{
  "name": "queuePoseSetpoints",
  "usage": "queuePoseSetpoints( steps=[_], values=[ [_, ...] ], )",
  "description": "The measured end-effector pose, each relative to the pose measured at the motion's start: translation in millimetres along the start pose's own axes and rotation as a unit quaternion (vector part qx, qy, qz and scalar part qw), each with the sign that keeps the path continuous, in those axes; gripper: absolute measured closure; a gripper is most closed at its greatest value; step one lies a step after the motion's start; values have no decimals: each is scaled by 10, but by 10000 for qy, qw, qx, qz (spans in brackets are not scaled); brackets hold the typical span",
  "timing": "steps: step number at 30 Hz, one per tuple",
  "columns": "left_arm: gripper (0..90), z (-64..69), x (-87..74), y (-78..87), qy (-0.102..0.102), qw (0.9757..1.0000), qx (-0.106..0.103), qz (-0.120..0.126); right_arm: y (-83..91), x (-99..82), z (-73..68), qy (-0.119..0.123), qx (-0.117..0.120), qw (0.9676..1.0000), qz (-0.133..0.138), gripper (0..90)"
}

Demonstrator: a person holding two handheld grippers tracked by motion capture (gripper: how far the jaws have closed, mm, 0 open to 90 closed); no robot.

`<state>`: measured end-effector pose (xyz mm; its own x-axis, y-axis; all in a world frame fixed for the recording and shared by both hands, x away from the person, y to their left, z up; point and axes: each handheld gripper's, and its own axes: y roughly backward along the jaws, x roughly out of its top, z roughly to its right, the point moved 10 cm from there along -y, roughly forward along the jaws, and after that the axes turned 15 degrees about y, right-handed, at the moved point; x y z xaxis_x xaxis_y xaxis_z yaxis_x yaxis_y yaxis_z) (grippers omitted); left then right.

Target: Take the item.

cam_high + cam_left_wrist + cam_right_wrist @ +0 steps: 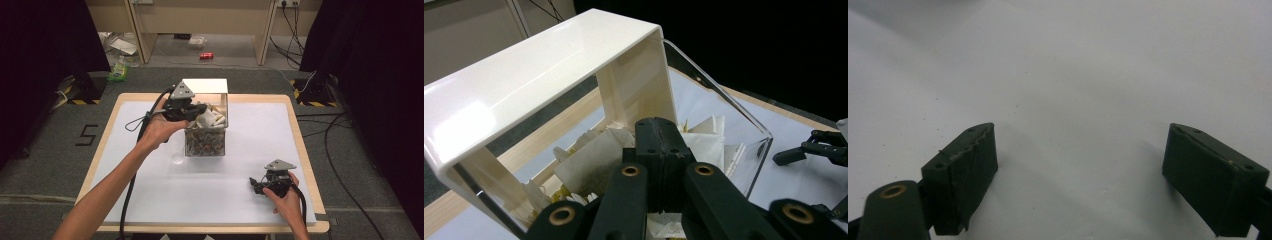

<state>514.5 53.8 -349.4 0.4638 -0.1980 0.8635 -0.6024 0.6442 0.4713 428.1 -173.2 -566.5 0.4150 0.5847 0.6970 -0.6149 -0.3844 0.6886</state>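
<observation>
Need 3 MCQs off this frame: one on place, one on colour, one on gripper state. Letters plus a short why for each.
1. Where is the left gripper?
A. at the open top of the clear box
B. flat on the table's near edge
C. beside the right gripper

2. What colour is the lid of the box?
A. red
B. cream white
C. black

3. How do the right gripper's jaws stand?
A. shut together
B. clamped on a sachet
C. wide open over the white table top

Answers: 1 A, the high view shows it at the box's top. 2 B, the left gripper view shows it glossy cream. 3 C, its own view shows a wide gap with bare surface between.
</observation>
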Motion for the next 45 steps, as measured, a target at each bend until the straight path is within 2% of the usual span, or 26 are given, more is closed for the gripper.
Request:
queuePoseSetpoints(
  steps=[2,6,9,12,15,18,22,24,27,30,40,45],
  values=[
    [879,-8,-6,-14,31,10000,-1,-13,0,0,0,-1,0,10000,0,149],
    [770,-22,-15,-32,143,9999,-64,-65,-1,1,0,-1,-2,10000,6,149],
    [704,4,-22,-22,237,9994,-212,-113,-1,1,1,1,-3,10000,6,148],
    [699,38,-24,-14,247,9992,-284,-124,0,0,1,3,0,10000,-1,149],
    [679,39,-60,-55,196,9993,-230,-239,-1,1,0,-2,-1,10000,5,149],
    [712,32,-82,-105,211,9991,-225,-290,-1,1,0,-1,-3,10000,6,149],
    [855,69,-77,-109,197,9990,-308,-270,0,0,1,4,1,10000,-1,149],
    [888,81,-82,-108,178,9989,-332,-276,-1,1,1,1,-2,10000,6,148],
    [894,74,-77,-95,119,9991,-298,-265,-1,1,1,5,-6,10000,5,149],
    [894,89,-50,-65,147,9991,-339,-184,-1,1,1,5,-6,10000,7,149],
    [894,65,79,138,221,9989,-389,150,0,0,0,1,2,10000,-1,149],
    [894,85,212,280,221,9981,-440,368,0,0,1,4,-2,10000,-1,149]
  ],
)
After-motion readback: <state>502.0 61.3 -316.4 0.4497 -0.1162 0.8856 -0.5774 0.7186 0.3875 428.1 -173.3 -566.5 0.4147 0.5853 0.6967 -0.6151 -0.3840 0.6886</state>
